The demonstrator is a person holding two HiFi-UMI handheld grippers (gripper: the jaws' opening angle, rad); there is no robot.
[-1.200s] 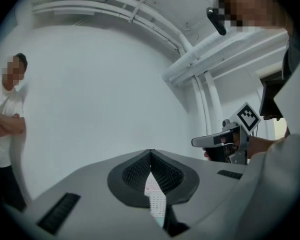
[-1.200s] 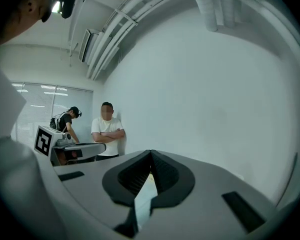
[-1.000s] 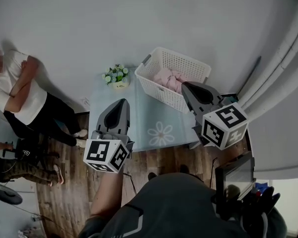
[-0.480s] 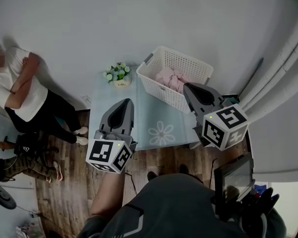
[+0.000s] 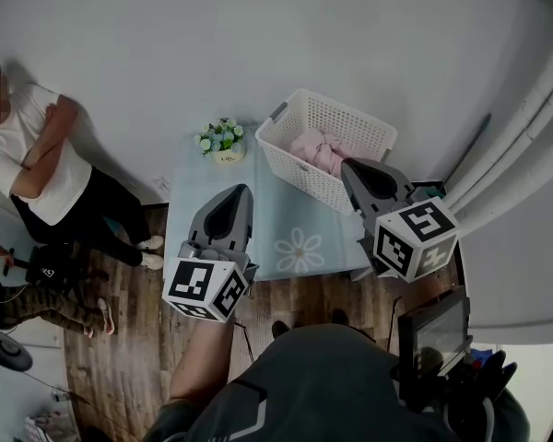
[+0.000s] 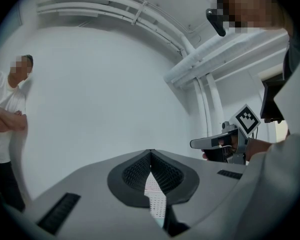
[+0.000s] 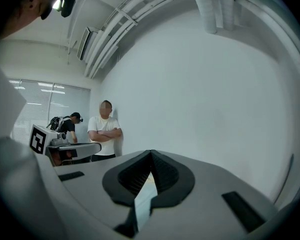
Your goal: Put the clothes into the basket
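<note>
A white slatted basket (image 5: 324, 127) stands at the table's far right corner with pink clothes (image 5: 317, 148) bunched inside it. My left gripper (image 5: 242, 190) hovers over the pale blue table (image 5: 286, 215), left of the basket, with its jaws shut and nothing between them (image 6: 150, 152). Through the slit below its tips a piece of the basket (image 6: 155, 199) shows. My right gripper (image 5: 349, 163) hangs at the basket's near right side, shut and empty (image 7: 150, 152). Each gripper appears in the other's view: the right gripper (image 6: 221, 142) and the left gripper (image 7: 70, 147).
A small pot of flowers (image 5: 218, 142) stands at the table's far left, and a flower print (image 5: 300, 249) marks its near edge. A person in a white shirt (image 5: 28, 159) leans on the wall at the left. A screen (image 5: 435, 330) sits at the lower right; pipes (image 5: 525, 118) run down the right wall.
Both grippers have kept their places and stay shut. Only the head view has drifted slightly.
</note>
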